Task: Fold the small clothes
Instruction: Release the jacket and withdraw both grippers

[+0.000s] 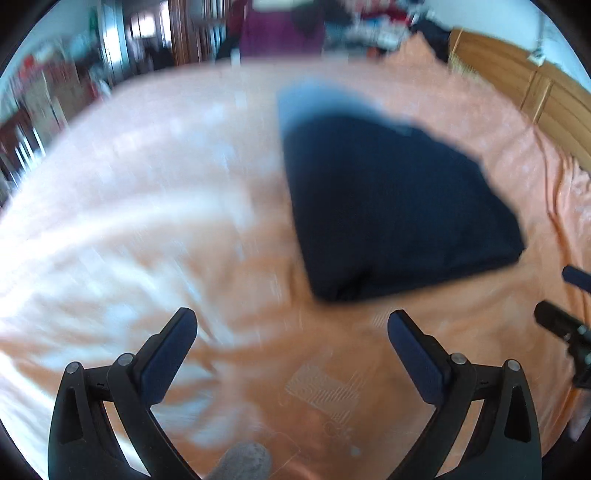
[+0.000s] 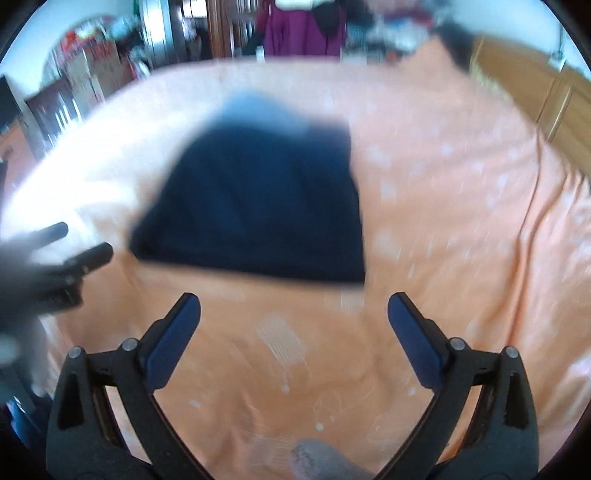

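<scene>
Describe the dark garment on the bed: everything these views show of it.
The dark navy garment looks like soft fabric, folded into a compact, roughly four-sided bundle. It lies flat on the orange bedsheet, which is all that touches it. A paler blue band shows along its far edge, though blur hides whether that is lining or another layer. Both the left gripper and the right gripper are open and short of its near edge, holding nothing. Motion blur hides seams and details.

- Orange bedsheet (image 1: pixel 424 350) fills the frame.
- Wooden headboard (image 1: pixel 517 74) at 2 o'clock.
- Purple garment (image 2: pixel 303 33) hanging at 12 o'clock.
</scene>
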A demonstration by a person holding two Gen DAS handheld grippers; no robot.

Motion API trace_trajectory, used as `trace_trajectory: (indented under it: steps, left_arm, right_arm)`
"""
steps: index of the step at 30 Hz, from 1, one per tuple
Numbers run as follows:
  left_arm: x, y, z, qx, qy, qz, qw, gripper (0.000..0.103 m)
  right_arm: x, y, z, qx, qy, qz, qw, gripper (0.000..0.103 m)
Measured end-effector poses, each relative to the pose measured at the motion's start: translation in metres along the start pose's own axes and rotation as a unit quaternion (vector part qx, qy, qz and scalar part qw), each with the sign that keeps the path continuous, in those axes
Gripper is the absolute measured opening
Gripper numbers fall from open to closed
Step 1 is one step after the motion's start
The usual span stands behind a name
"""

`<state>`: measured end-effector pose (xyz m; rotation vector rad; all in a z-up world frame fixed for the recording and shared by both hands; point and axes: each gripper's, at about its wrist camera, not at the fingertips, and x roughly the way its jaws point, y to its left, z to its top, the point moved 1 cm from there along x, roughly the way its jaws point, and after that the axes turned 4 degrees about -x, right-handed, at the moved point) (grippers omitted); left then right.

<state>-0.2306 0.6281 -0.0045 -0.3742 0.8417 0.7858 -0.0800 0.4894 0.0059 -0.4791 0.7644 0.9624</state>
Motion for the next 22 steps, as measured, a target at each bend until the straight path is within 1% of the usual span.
trace_trajectory:
  steps: [2, 3, 6, 8, 9, 12, 13, 15, 16, 17, 18, 20, 21, 22]
  left_arm:
    - [-0.034, -0.006, 0.018, 0.009, -0.056, 0.015, 0.9983, 0.103]
    - [-0.052, -0.008, 0.029, 0.008, -0.079, 0.016, 0.9967, 0.103]
    - [-0.092, -0.01, 0.057, -0.015, -0.118, -0.011, 0.9929, 0.103]
    - [-0.119, -0.013, 0.07, -0.03, -0.152, -0.028, 0.9876, 0.103]
    - [-0.127, -0.014, 0.074, -0.033, -0.161, -0.029, 0.986, 0.103]
    - [-0.146, -0.017, 0.083, -0.039, -0.176, -0.041, 0.9828, 0.103]
    - [-0.151, -0.019, 0.083, -0.038, -0.183, -0.037, 0.9817, 0.103]
    - [-0.16, -0.021, 0.083, -0.028, -0.195, -0.031, 0.9799, 0.103]
    - [-0.164, -0.022, 0.083, -0.024, -0.2, -0.027, 0.9791, 0.103]
    - [-0.167, -0.023, 0.081, -0.022, -0.204, -0.028, 0.9784, 0.103]
    - [-0.17, -0.024, 0.081, -0.022, -0.204, -0.029, 0.9784, 0.103]
    - [-0.173, -0.024, 0.08, -0.027, -0.2, -0.034, 0.9788, 0.103]
    - [-0.174, -0.026, 0.079, -0.028, -0.2, -0.034, 0.9787, 0.103]
    - [-0.175, -0.026, 0.078, -0.028, -0.202, -0.032, 0.9784, 0.103]
  right_arm:
    - [-0.032, 0.005, 0.022, -0.003, -0.041, 0.001, 0.999, 0.101]
    - [-0.041, 0.006, 0.031, -0.006, -0.056, 0.003, 0.998, 0.102]
    - [-0.076, 0.008, 0.055, 0.0, -0.105, -0.001, 0.995, 0.103]
    - [-0.093, 0.008, 0.064, 0.005, -0.125, 0.0, 0.992, 0.103]
    - [-0.097, 0.008, 0.068, 0.004, -0.132, 0.001, 0.991, 0.103]
    - [-0.097, 0.003, 0.076, 0.007, -0.138, 0.0, 0.99, 0.103]
    - [-0.1, 0.006, 0.073, 0.011, -0.133, 0.01, 0.991, 0.103]
    - [-0.09, -0.001, 0.076, 0.028, -0.122, 0.036, 0.991, 0.103]
    - [-0.087, -0.003, 0.076, 0.036, -0.118, 0.038, 0.992, 0.103]
    - [-0.084, -0.004, 0.075, 0.044, -0.119, 0.032, 0.991, 0.103]
    - [-0.077, -0.006, 0.074, 0.058, -0.112, 0.029, 0.992, 0.103]
    - [-0.063, -0.007, 0.073, 0.066, -0.073, 0.055, 0.994, 0.103]
    - [-0.061, -0.005, 0.072, 0.065, -0.072, 0.051, 0.994, 0.103]
    - [-0.061, -0.005, 0.071, 0.067, -0.079, 0.046, 0.994, 0.103]
